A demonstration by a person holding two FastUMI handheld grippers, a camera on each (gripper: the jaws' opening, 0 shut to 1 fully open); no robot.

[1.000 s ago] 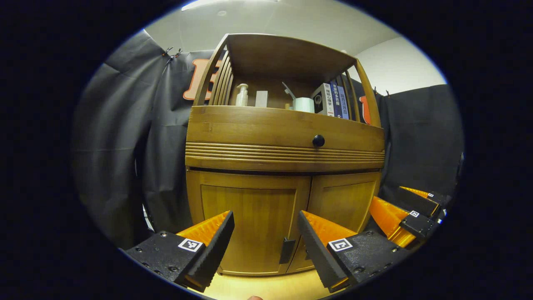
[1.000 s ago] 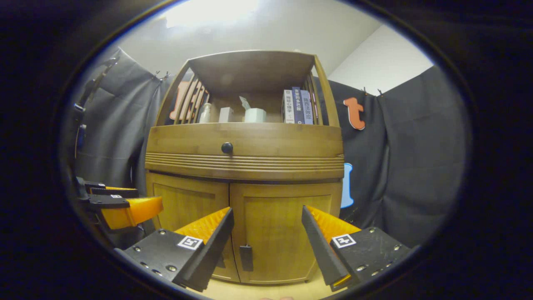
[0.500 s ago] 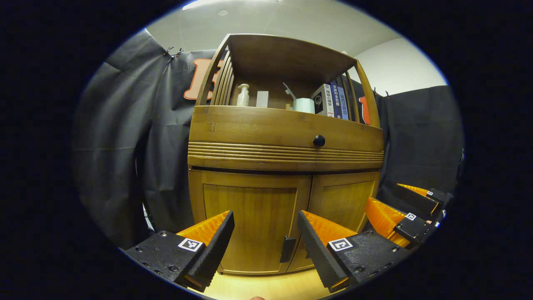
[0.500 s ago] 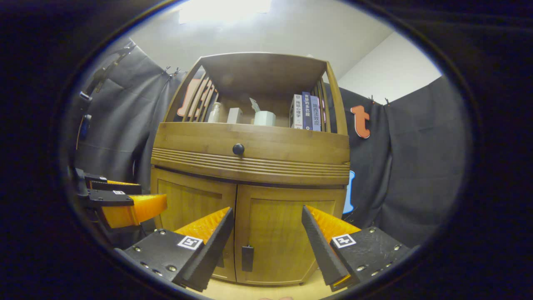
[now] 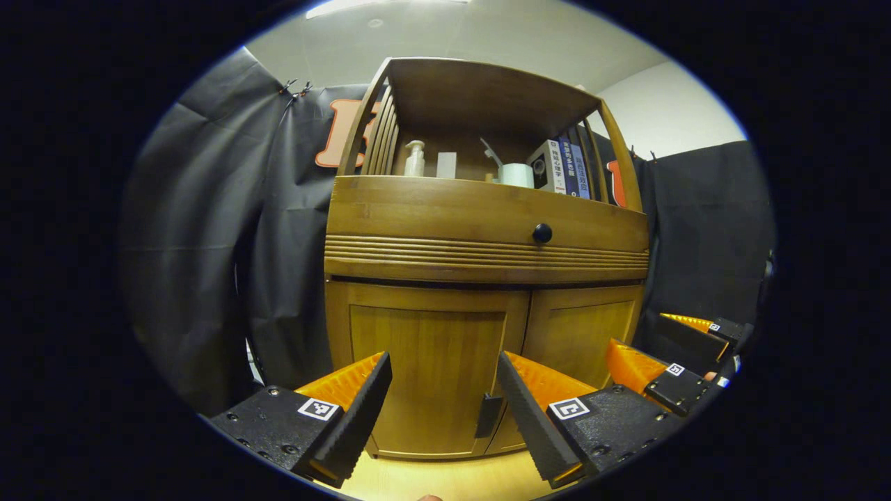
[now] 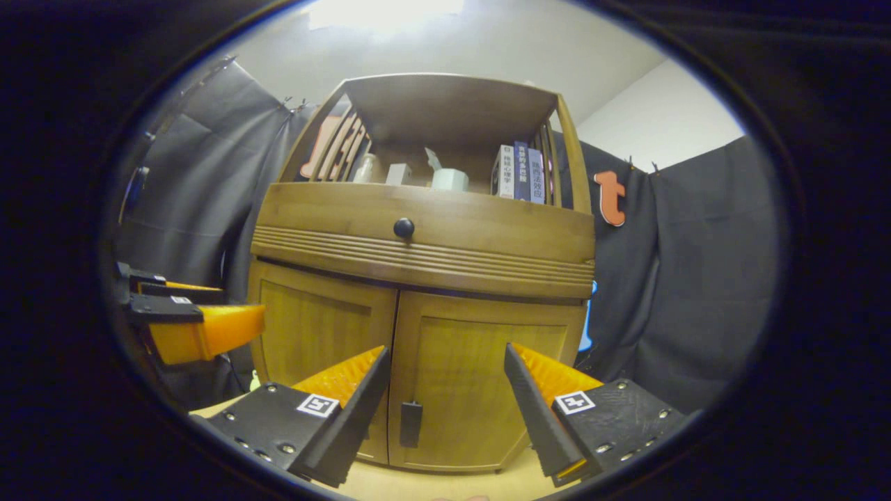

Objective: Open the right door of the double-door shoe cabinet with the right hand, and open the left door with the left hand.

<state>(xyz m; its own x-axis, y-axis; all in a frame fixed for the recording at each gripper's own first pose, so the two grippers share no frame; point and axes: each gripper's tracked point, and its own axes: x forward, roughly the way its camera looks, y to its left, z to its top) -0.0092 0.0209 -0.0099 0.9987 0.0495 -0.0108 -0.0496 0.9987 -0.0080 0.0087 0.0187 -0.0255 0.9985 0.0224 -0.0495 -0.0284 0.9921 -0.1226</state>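
2 doors of the shoe cabinet (image 5: 487,229) are closed: left door (image 5: 424,369) and right door (image 6: 480,390), each with a dark handle at the centre seam. Left gripper (image 5: 442,410) hovers before the left door with fingers spread apart, holding nothing. Right gripper (image 6: 445,407) hovers before the right door, fingers likewise parted and empty, its handle (image 6: 410,424) between them.
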